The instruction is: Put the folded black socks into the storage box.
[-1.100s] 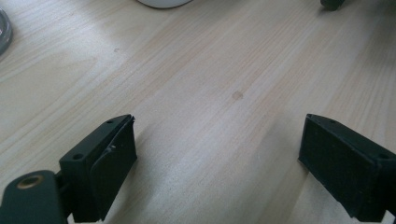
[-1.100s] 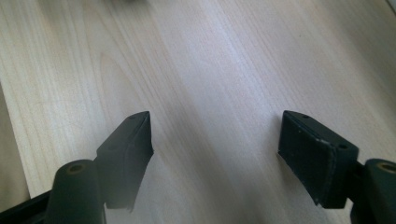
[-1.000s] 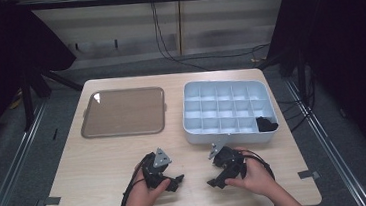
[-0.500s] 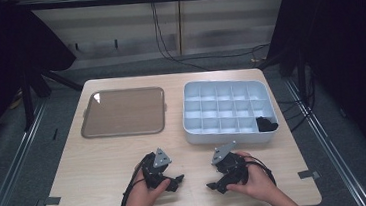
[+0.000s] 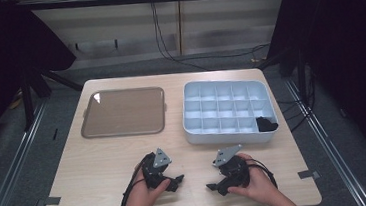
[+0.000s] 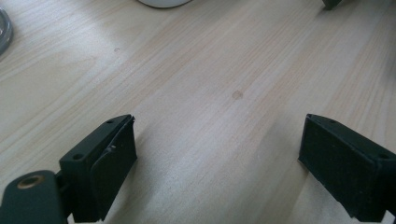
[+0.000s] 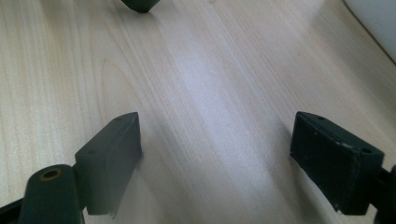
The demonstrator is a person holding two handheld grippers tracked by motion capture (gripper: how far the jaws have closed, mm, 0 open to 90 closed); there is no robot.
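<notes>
High view shows the compartment box (image 5: 229, 110) on the far right part of the table (image 5: 100, 160), and I take this box as the landmark. One small black object (image 5: 266, 124) lies in its near right corner cell; the other cells look empty. What the black object is, I cannot tell.

On the near side of the box, and apart from it, the right gripper (image 5: 213, 186) rests low over the bare wood in the person's right hand (image 5: 258, 186). Its jaws have just been opening and now stand wide, with nothing between them; the right gripper view confirms it, only wood grain between the two black pads (image 7: 112, 158). The left gripper (image 5: 177, 178) is further to the left of the box, also near the table edge. Its jaws are wide too and empty, as the left gripper view shows (image 6: 212, 154).

Left of the box lies the brown tray (image 5: 124, 113), flat and empty.

To do this step well, I think the right gripper should approach the corner cell from above, jaws kept wide and turned along the cell walls, so the pads do not catch the dividers. The left gripper can stay still, or steady the rim of the box.
</notes>
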